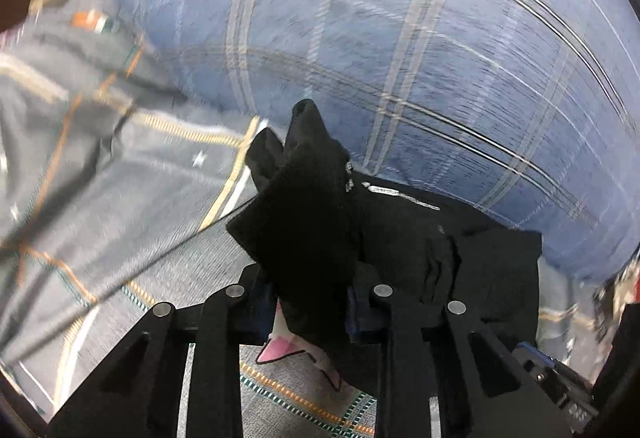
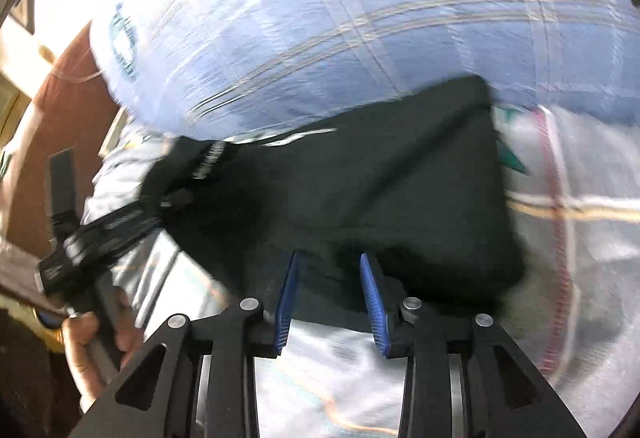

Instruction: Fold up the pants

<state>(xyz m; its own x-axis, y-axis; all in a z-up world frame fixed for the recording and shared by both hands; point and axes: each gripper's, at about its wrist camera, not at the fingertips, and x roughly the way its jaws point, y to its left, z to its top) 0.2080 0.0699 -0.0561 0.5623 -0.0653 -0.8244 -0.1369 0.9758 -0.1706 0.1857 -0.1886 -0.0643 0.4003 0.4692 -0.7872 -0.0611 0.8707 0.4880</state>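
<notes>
Left gripper pinches a bunched pants edge; right gripper gapes empty at the near hem (long axis crosswise).

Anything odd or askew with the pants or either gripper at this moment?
Only the left gripper clamps the black pants, bunched upward. The right gripper stands open, nothing pinched. Both views are motion-blurred.

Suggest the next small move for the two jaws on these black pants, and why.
Probably carry the left gripper across and lay its bunched fold onto the flat part of the black pants on the blue plaid bedding. Its jaws clamp that fold; the right gripper has open jaws over the near edge, gripping nothing.
</notes>
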